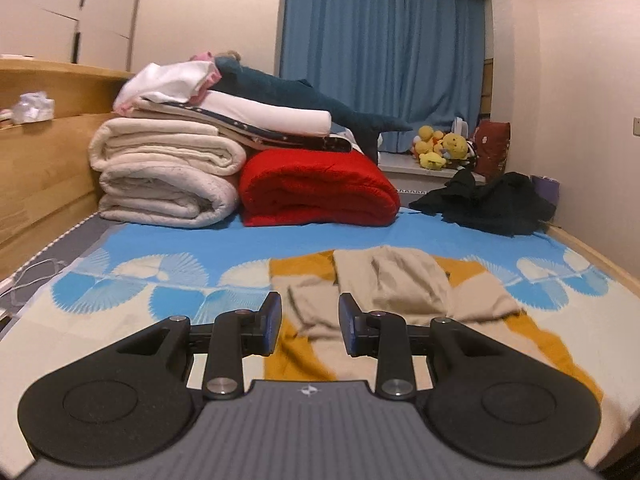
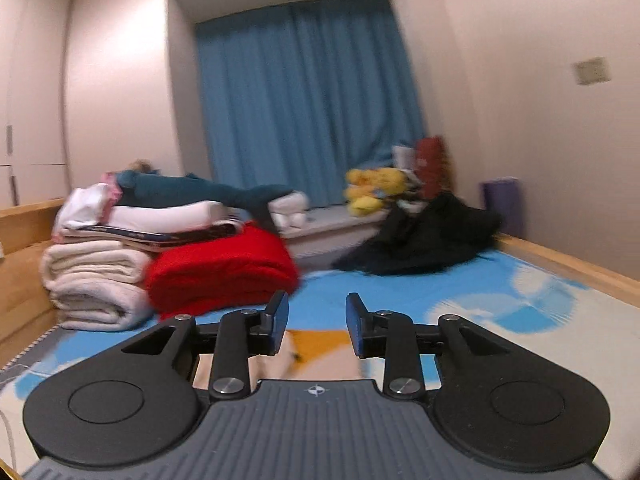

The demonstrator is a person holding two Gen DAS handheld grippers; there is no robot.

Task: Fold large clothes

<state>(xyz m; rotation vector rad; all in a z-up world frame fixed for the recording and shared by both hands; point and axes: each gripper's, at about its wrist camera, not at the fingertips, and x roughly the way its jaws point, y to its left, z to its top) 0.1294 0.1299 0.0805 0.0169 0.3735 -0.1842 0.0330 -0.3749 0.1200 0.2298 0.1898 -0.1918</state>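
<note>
- The beige and mustard garment (image 1: 384,292) lies spread and rumpled on the bed, in the lower middle of the left wrist view; its beige folds bunch at the centre with mustard bands on either side.
- In the right wrist view only a blurred strip of the same garment (image 2: 320,350) shows low in the frame, between and under the fingers.
- The left gripper (image 1: 310,322) hangs above the garment with its jaws a narrow way apart; nothing sits between the blue pads (image 1: 274,320).
- The right gripper (image 2: 318,326) likewise has its jaws parted narrowly and empty.
- Under the garment is a blue and cream bed cover (image 1: 160,248) with fan patterns.
- A folded red blanket (image 1: 320,188) lies at the centre of the left wrist view, just beside a stack of cream quilts (image 1: 168,172) at centre left, with white folded bedding (image 1: 264,112) resting on top of both.
- A heap of black clothes (image 1: 492,204) lies at centre right, against the wall.
- Yellow plush toys (image 1: 440,146) sit on the sill behind, below the blue curtain (image 1: 384,40) in the upper middle.
</note>
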